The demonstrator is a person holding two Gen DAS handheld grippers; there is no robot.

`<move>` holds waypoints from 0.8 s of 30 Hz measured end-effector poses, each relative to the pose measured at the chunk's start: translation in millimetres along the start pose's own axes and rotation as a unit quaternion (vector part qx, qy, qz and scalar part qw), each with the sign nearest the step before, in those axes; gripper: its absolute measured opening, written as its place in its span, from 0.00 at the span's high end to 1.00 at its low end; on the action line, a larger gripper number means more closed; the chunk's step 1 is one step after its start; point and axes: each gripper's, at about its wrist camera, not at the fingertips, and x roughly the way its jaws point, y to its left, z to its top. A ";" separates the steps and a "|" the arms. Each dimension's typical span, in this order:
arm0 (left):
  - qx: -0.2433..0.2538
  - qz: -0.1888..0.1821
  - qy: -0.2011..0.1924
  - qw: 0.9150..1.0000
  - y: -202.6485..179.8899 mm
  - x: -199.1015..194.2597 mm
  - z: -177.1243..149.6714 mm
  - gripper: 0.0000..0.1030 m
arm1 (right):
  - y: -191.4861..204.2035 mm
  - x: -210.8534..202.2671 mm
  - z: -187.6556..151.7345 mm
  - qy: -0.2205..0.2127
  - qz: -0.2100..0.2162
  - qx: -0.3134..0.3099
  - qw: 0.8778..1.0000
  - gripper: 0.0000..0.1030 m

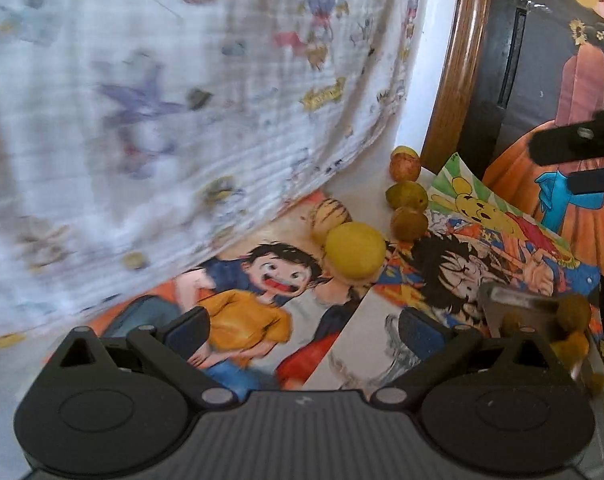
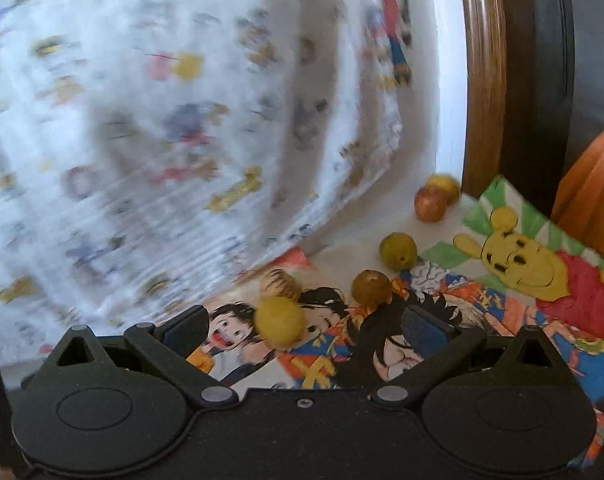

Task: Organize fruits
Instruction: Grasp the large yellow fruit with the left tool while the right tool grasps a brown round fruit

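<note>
A white cartoon-print curtain [image 1: 149,112] hangs over a surface papered with cartoon drawings [image 1: 261,304], a wooden frame [image 1: 458,64] rising behind. Loose fruits lie in a scatter near the curtain's hem: a yellow fruit [image 1: 354,250] touching a striped pale fruit [image 1: 329,216], a green fruit [image 1: 406,196] and a brown fruit [image 1: 409,223] just beside. The left gripper [image 1: 302,330] and right gripper [image 2: 304,330] hover wide open, empty.

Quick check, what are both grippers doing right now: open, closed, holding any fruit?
Left gripper: open, holding nothing; the round yellow fruit lies beyond its fingertips.
Right gripper: open, holding nothing.
</note>
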 end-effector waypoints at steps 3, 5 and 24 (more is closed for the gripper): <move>-0.012 -0.014 0.005 1.000 -6.7 27.7 11.8 0.01 | -23.2 38.7 16.9 0.028 0.004 0.032 0.999 0.01; -0.013 -0.020 0.007 1.000 -11.0 44.3 17.5 0.01 | -37.4 66.1 23.7 0.042 0.004 0.046 0.998 0.01; -0.057 -0.032 0.014 0.998 -24.9 142.1 25.2 0.01 | -96.3 210.1 8.8 0.091 0.007 0.097 0.991 0.28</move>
